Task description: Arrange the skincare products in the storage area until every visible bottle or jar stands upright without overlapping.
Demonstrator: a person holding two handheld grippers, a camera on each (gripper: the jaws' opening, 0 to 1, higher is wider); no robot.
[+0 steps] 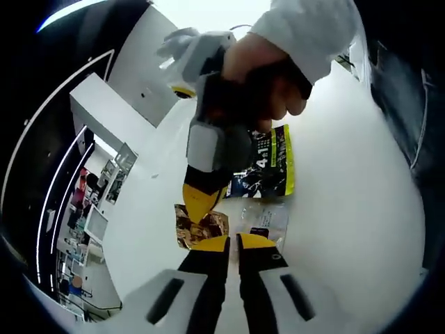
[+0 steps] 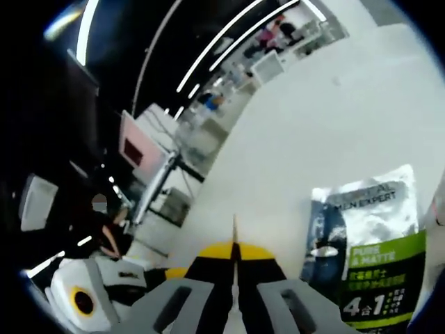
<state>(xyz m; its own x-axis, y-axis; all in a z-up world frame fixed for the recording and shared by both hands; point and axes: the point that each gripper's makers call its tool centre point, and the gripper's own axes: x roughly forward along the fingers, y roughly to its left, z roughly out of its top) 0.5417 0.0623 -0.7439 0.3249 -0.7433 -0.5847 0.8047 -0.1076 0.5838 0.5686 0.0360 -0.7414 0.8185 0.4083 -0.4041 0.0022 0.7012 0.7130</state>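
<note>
On the white table [image 1: 348, 209] lie a dark sachet with a yellow-green band [image 1: 268, 167], printed "4 in 1", a clear sachet [image 1: 268, 217] and a crinkled gold-brown sachet [image 1: 198, 228]. My right gripper [image 1: 199, 209], held by a hand [image 1: 268, 73], reaches down onto the gold-brown sachet's top edge. In the right gripper view its jaws [image 2: 234, 254] are shut, with a thin sliver [image 2: 234, 228] sticking up between them. The dark sachet [image 2: 368, 243] lies flat to the right. My left gripper [image 1: 233, 243] is shut just short of the clear sachet, holding nothing.
A white counter block [image 1: 111, 115] stands at the table's left side, with shelves and shop lights beyond it. The white housing of the left gripper [image 2: 83, 296] shows at the lower left of the right gripper view. A white sleeve [image 1: 313, 28] hangs over the table.
</note>
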